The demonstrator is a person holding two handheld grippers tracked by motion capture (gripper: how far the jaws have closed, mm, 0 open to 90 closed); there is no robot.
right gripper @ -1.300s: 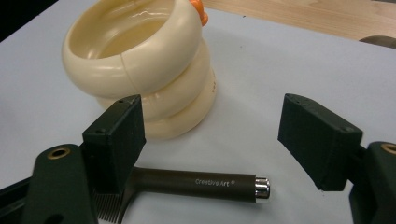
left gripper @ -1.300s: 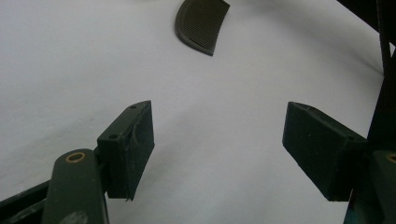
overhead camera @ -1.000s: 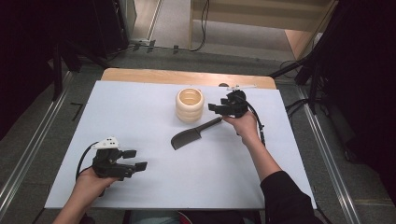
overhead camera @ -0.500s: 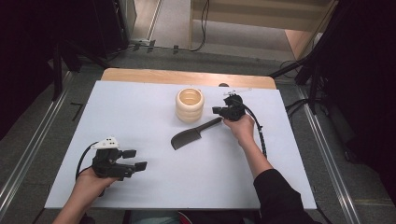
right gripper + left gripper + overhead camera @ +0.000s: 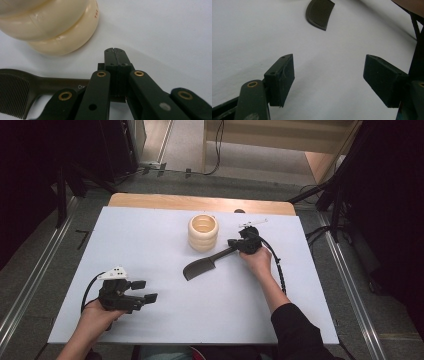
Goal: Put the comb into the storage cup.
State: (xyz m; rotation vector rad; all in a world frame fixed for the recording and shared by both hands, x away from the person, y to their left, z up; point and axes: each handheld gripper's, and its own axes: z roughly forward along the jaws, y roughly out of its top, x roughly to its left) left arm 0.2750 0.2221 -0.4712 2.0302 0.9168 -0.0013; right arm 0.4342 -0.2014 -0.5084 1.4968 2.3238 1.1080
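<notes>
Black comb [image 5: 199,268] is gripped by its handle in the clamped right gripper [image 5: 236,245] near the cream ribbed holder [image 5: 203,233] toward the table's [image 5: 150,240] far edge, apparently not yet placed, while the left gripper [image 5: 145,291] waits wide open and empty.

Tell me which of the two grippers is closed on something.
The right gripper, beside the cream ringed holder: its jaws are shut on the dark comb's handle. The left gripper hangs open over bare table, holding nothing.

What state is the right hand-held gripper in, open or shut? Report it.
Shut on the dark plastic comb. The right hand-held gripper has its jaws pressed together over the comb's handle in the right gripper view.
</notes>
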